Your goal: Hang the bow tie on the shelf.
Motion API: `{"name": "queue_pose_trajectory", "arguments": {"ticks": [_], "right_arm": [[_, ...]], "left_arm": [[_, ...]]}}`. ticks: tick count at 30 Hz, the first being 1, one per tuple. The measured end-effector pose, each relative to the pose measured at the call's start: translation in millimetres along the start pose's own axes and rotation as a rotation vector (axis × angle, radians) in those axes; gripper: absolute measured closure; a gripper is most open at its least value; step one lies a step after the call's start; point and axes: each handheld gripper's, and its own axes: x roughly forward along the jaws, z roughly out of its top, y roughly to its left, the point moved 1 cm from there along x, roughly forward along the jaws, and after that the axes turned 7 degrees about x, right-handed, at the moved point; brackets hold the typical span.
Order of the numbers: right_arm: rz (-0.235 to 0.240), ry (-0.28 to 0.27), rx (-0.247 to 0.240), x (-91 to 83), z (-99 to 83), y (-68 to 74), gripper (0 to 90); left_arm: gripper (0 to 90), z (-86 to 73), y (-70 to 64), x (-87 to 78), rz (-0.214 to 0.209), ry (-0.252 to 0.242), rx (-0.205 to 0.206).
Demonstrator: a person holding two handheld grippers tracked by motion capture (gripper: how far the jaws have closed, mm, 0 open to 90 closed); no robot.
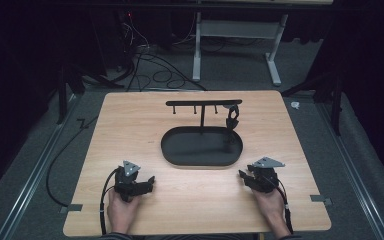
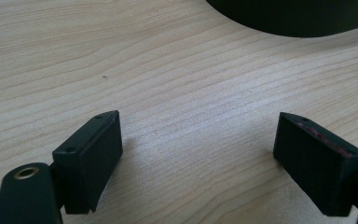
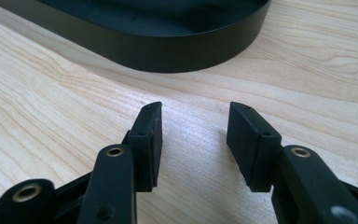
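- Two hand-held grippers rested on the near part of the wooden table (image 1: 130,115), one on each side of a black oval tray (image 1: 200,159).
- The left gripper (image 1: 151,181) lay under the person's left hand (image 1: 121,210), its tips pointing toward the right; in the left gripper view its jaws stood wide apart over bare wood, with nothing between them.
- The right gripper (image 1: 241,174) lay under the right hand (image 1: 272,205), its tips pointing left; in the right gripper view its jaws were parted by a narrower gap, also with nothing held.
- The tray sat at the middle of the table, just beyond both grippers and apart from them; its dark wall (image 3: 168,46) showed close ahead in the right gripper view, and an edge of it (image 2: 298,18) at the top of the left gripper view.
- A thin post rose from the tray's far side and carried a black crossbar (image 1: 203,103) with short pegs.
- One small dark item (image 1: 232,118) hung from the bar's right end; what it was could not be told.
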Motion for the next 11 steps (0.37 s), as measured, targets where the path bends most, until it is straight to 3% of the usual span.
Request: {"name": "queue_pose_trajectory", "arguments": {"ticks": [3, 11], "right_arm": [[-0.016, 0.001, -0.032, 0.5, -0.4, 3.3, 51.3], [-0.013, 0.007, -0.023, 0.9, -0.2, 2.3, 45.5]], "left_arm": [[16.0, 0.0, 0.0, 0.0, 0.001, 0.0, 0.0], [16.0, -0.1, 0.0, 0.0, 0.0, 0.0, 0.0]]}}
